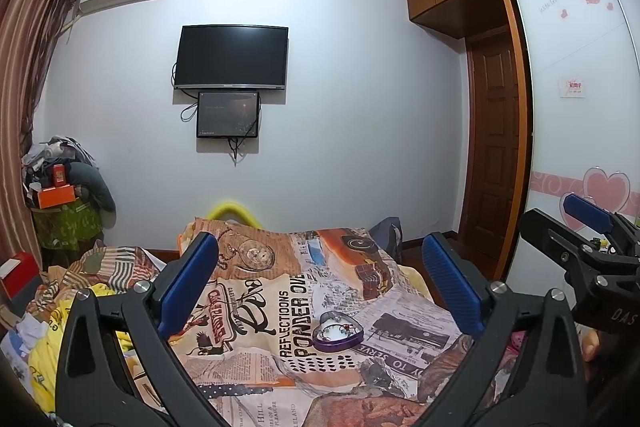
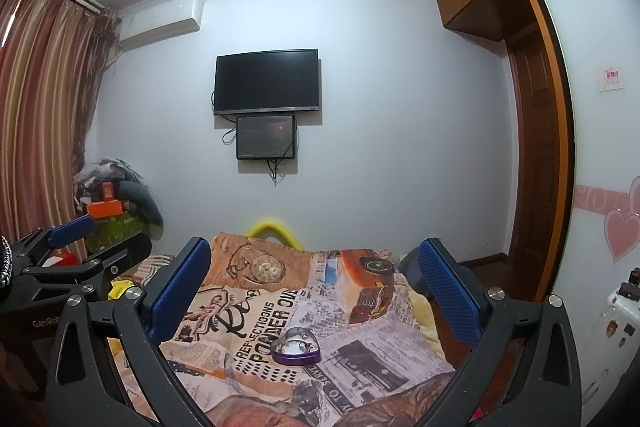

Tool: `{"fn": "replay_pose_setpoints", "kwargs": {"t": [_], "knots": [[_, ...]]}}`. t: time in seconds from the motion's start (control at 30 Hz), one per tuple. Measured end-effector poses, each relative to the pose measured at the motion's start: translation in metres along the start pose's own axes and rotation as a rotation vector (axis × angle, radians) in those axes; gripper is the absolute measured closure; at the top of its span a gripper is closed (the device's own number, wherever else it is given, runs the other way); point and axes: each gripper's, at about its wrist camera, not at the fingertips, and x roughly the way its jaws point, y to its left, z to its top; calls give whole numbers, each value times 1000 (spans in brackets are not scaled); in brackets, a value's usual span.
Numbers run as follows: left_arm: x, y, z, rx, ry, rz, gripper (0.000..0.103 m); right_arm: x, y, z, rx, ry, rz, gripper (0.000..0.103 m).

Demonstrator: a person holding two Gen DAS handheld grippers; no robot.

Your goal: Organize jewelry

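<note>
A purple heart-shaped tin lies open on the newspaper-print bedspread, with small jewelry pieces on its white lining. It also shows in the right wrist view. My left gripper is open and empty, held above and short of the tin. My right gripper is open and empty too, at about the same distance from the tin. The right gripper shows at the right edge of the left wrist view, and the left gripper at the left of the right wrist view.
A bed with the bedspread fills the foreground. Rumpled yellow and striped bedding lies at the left. A TV hangs on the far wall. A cluttered pile stands by the curtain. A wardrobe is at the right.
</note>
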Motion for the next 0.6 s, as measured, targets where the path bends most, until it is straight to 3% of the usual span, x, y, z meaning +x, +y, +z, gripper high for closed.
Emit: {"fn": "replay_pose_setpoints", "kwargs": {"t": [0.6], "knots": [[3,-3,-2,-8,17,-6,1,0,0,1,3,23,6,0]]}}
